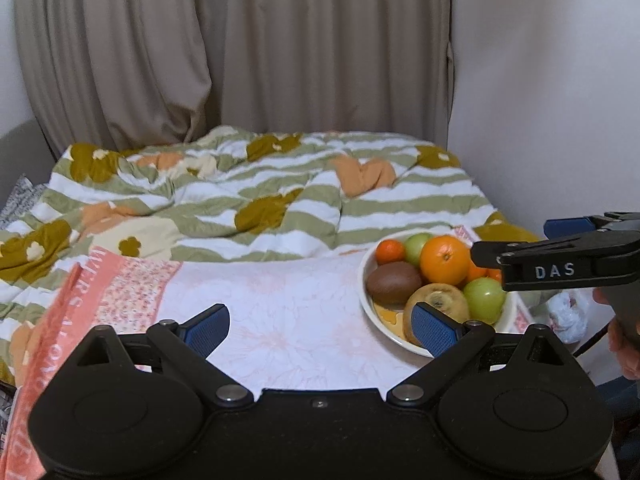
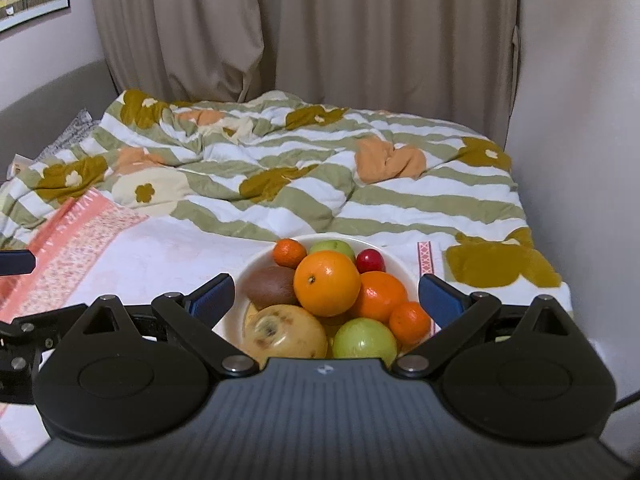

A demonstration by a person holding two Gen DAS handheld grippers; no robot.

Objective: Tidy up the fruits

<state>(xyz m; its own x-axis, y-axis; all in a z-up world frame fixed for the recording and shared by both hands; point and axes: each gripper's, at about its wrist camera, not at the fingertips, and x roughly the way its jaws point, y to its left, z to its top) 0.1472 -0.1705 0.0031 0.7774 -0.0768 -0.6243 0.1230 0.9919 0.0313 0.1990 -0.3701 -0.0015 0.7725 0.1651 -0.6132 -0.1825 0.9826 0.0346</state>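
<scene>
**One full bowl of fruit on the bed, both claws spread wide**

A cream bowl (image 2: 240, 280) sits on a pale floral cloth (image 1: 280, 300) laid over the bed, and it holds all the fruit in sight. A large orange (image 2: 327, 283) rides on top of the heap. To its left lies a brown kiwi (image 2: 270, 286); in front, a yellowish fruit with a dark blemish (image 2: 286, 334) and a green apple (image 2: 364, 339). Behind are a small tangerine (image 2: 289, 253), a second green apple (image 2: 332, 247) and a small red fruit (image 2: 370, 261). To the right, a second orange (image 2: 380, 294) and a smaller tangerine (image 2: 410, 320) touch each other.

The bowl stands near the cloth's right edge, close to the wall. To its left the cloth stretches bare up to a pink patterned border (image 1: 120, 280); beyond it lies a rumpled striped quilt (image 1: 260, 192) and then a curtain (image 1: 240, 40).

The right claw (image 2: 327, 298) hangs over the bowl's near side, jaws wide apart and gripping nothing, the fruit framed between its blue pads. The left claw (image 1: 320, 326) is likewise spread and empty, above the bare cloth, its right pad (image 1: 434, 330) overlapping the bowl's near rim in the left wrist view.
</scene>
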